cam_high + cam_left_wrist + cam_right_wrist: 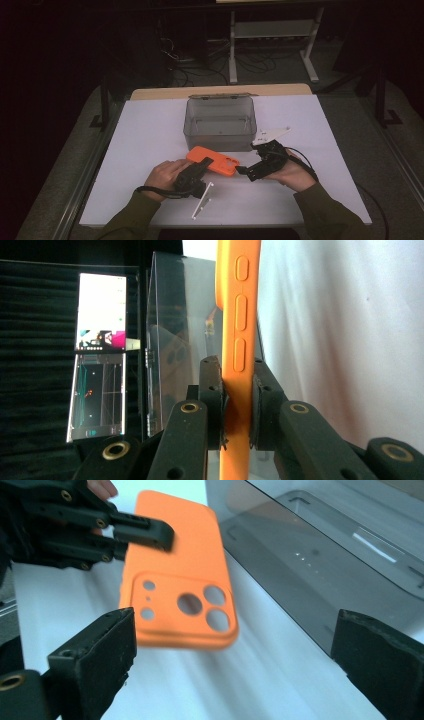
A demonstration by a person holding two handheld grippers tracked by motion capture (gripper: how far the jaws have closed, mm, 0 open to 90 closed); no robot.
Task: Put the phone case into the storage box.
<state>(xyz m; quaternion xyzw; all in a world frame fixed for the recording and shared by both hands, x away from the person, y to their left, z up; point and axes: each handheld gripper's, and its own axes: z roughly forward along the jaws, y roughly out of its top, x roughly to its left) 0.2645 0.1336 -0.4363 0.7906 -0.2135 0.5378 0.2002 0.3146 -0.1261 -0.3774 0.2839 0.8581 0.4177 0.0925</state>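
An orange phone case [215, 161] hangs just above the white table [150, 130], in front of a clear grey plastic box [220, 131]. My left gripper [202, 164] is shut on the case's left end. In the left gripper view its pads pinch the case's side edge [240, 315], below the button bumps. My right gripper [245, 171] sits just right of the case, open, with nothing between its jaws. In the right gripper view the case [180, 580], camera cut-outs facing me, lies ahead of the wide-apart jaws, with the left gripper [150, 532] clamped on its far end.
The box [300, 570] stands open-topped at the table's middle back, close behind both grippers. A person's hands and green sleeves [320, 210] come in from the near edge. Beyond the table stands a white desk frame [272, 30] with cables on the floor.
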